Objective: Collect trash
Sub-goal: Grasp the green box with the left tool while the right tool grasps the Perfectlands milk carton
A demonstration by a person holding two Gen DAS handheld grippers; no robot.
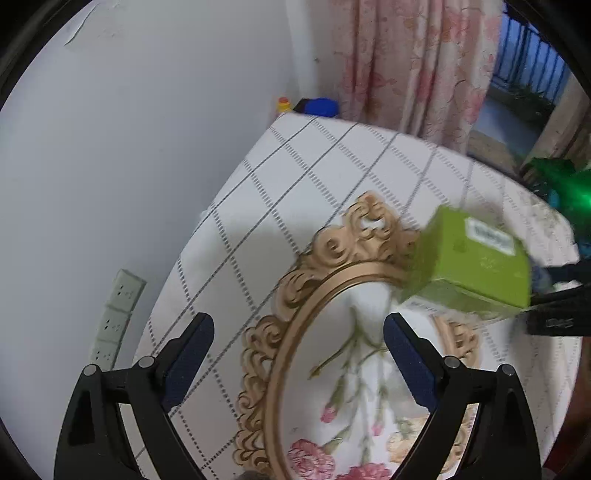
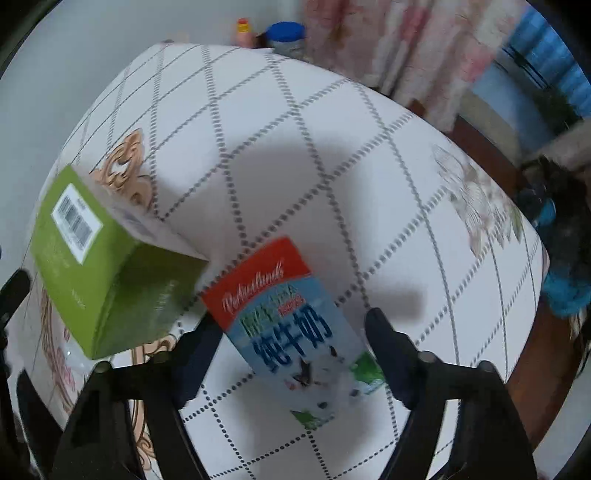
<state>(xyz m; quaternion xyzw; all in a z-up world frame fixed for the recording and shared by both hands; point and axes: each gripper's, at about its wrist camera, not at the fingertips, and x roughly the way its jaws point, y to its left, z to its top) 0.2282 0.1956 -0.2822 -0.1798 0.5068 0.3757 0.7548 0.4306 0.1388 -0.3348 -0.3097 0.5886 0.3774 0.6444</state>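
white tablecloth (image 2: 332,155) with a grey dashed grid and a gold-framed flower print covers the table, grey wall in the upper left of both views, pink floral curtain (image 1: 417,62) at the top. milk carton (image 2: 295,328) lies flat on the cloth at lower centre of the right wrist view, red top band with a script brand name too blurred to read, big blue chinese characters reading 纯牛奶 under it, a cow picture near the bottom. right gripper (image 2: 291,332) has its fingers spread wide on either side of the carton, not touching it as far as i can tell. green box (image 2: 99,266) sits just left of the carton, tilted, white barcode label on top, small print unreadable; same box at right in the left wrist view (image 1: 476,262). left gripper (image 1: 299,332) is spread apart over the flower print, nothing between the fingers. yellow bottle (image 2: 243,31) and blue-lidded jar (image 2: 287,37) stand past the far table edge. wall sockets (image 1: 118,314) at lower left.
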